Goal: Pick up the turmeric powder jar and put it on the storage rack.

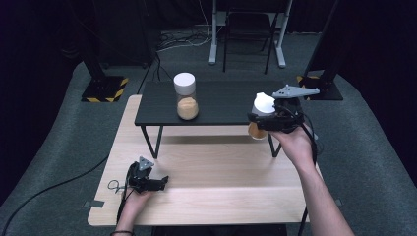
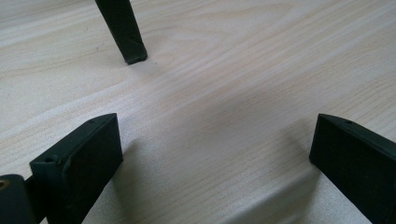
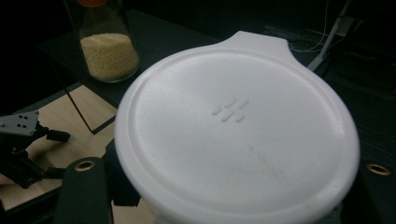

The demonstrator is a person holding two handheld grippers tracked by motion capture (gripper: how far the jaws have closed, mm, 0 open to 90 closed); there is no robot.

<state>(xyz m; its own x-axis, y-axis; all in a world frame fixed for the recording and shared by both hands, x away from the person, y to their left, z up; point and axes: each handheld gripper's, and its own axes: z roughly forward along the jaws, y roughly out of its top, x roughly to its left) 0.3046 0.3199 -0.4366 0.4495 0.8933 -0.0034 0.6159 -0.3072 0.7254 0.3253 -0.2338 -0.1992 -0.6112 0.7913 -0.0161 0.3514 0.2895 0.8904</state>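
Black jaws of my left gripper are standing spread wide apart with bare wood between them, as the left gripper view is showing; in the high view my left gripper is resting low on the near left part of the light wooden table, with my hand behind it. One thin black leg of the small stand is meeting the wood just ahead of those jaws. My right gripper is raised over the right end of the black stand, and its jaws are pinching a jar with a white lid and orange-tan contents. In the right gripper view that white lid, round with a small tab at its far edge, is sitting right in front of the camera between the jaws. My right hand is holding the gripper from behind, its cable trailing down past my wrist. Farther left on the black stand, well apart from the held jar, a second jar is standing upright with a white lid and pale grains filling its lower part.
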